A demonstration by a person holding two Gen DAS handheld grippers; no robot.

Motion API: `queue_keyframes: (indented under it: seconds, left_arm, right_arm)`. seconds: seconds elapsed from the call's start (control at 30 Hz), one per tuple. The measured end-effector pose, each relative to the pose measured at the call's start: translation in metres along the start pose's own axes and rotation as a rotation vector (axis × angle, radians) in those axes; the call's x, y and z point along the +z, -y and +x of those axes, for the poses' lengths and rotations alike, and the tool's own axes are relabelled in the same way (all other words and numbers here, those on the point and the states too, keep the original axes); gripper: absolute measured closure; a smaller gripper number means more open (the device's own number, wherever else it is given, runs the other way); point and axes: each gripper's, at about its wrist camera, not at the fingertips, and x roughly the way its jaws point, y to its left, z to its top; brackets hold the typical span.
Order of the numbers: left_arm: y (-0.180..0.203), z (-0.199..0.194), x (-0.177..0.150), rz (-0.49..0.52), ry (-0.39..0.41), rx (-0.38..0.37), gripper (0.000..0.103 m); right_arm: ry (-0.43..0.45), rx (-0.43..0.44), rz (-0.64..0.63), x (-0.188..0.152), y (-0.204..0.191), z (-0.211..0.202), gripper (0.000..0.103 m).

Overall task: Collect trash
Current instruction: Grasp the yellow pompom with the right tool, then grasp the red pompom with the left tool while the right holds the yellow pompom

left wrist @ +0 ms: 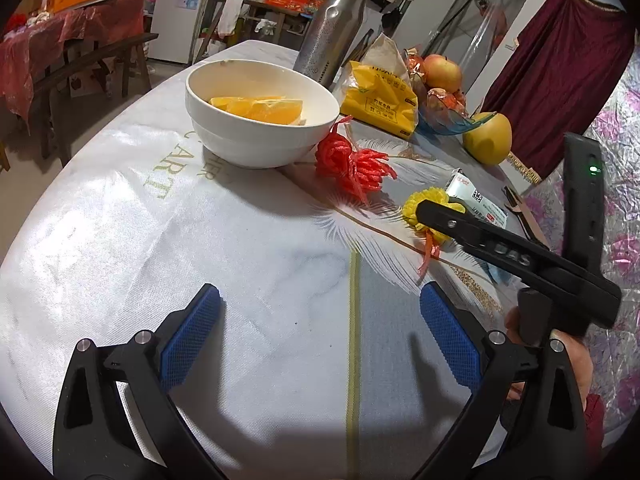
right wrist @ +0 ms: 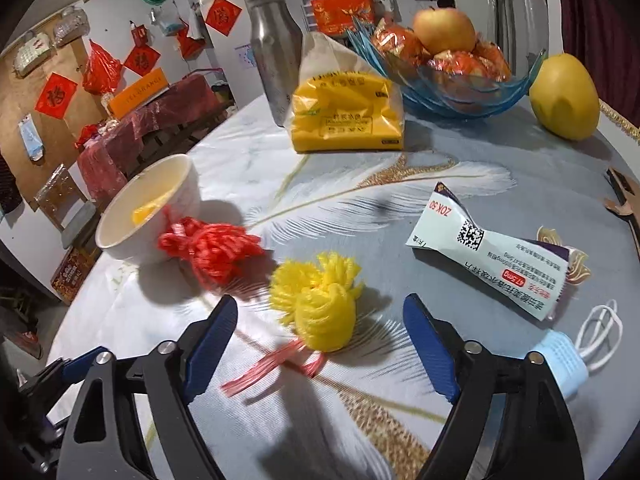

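A yellow foam fruit net (right wrist: 320, 300) with a red strip lies on the table, just ahead of and between the open fingers of my right gripper (right wrist: 320, 320). It also shows in the left wrist view (left wrist: 430, 204), partly hidden by the right gripper's finger (left wrist: 480, 236). A red foam net (right wrist: 212, 248) lies by the white bowl (right wrist: 116, 224), seen too in the left wrist view (left wrist: 352, 164). A white medicine wrapper (right wrist: 492, 252) lies to the right, a blue face mask (right wrist: 566, 356) near it. My left gripper (left wrist: 320, 328) is open and empty over bare tablecloth.
The white bowl (left wrist: 224, 132) holds orange slices. A steel bottle (left wrist: 336, 28), a yellow tissue pack (left wrist: 380, 100), a blue glass fruit bowl (right wrist: 460, 96) and a yellow fruit (right wrist: 564, 96) stand at the back. The table edge runs along the right.
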Motion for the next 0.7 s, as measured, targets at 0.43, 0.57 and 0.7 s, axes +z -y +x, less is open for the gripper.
queue_keyframes:
  seconds: [0.43, 0.57, 0.7]
  left_arm:
    - [0.005, 0.004, 0.001, 0.026, -0.017, 0.032, 0.007]
    - [0.013, 0.013, 0.009, 0.060, -0.063, 0.018, 0.007]
    - [0.033, 0.025, 0.027, 0.085, -0.074, 0.013, 0.007]
  right_arm:
    - [0.065, -0.048, 0.090, -0.039, 0.055, -0.054, 0.072]
    - [0.103, -0.030, 0.189, -0.051, 0.090, -0.071, 0.071]
    - [0.124, 0.042, 0.251, -0.054, 0.106, -0.075, 0.071]
